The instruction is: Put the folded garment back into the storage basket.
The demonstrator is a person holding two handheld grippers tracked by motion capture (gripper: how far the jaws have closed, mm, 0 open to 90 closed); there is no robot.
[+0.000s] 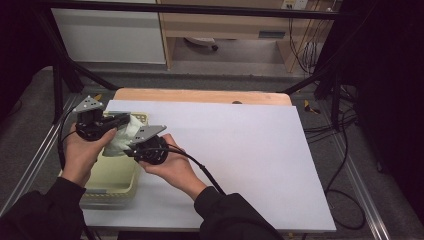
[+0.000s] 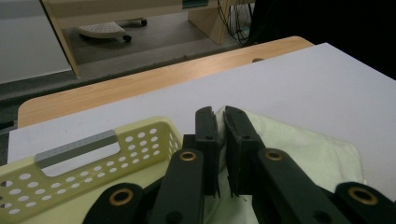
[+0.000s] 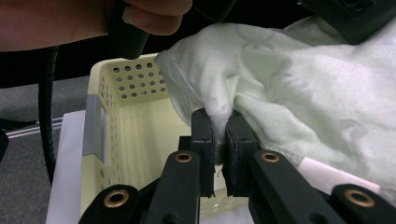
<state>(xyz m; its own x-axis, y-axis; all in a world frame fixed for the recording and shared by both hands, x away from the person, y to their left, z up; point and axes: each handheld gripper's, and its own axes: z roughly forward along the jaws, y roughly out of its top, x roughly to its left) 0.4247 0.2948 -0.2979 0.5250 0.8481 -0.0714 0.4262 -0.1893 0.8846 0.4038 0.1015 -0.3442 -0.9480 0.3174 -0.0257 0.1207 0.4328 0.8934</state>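
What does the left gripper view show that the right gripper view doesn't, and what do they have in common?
The left gripper view alone takes in the white table sheet stretching ahead, the wooden table edge and the floor beyond. The right gripper view alone takes in the inside of the yellow basket, a hand above it and a black cable. Both share the pale green cloth, pinched between each gripper's own fingers, and the basket's perforated wall with its grey handle.
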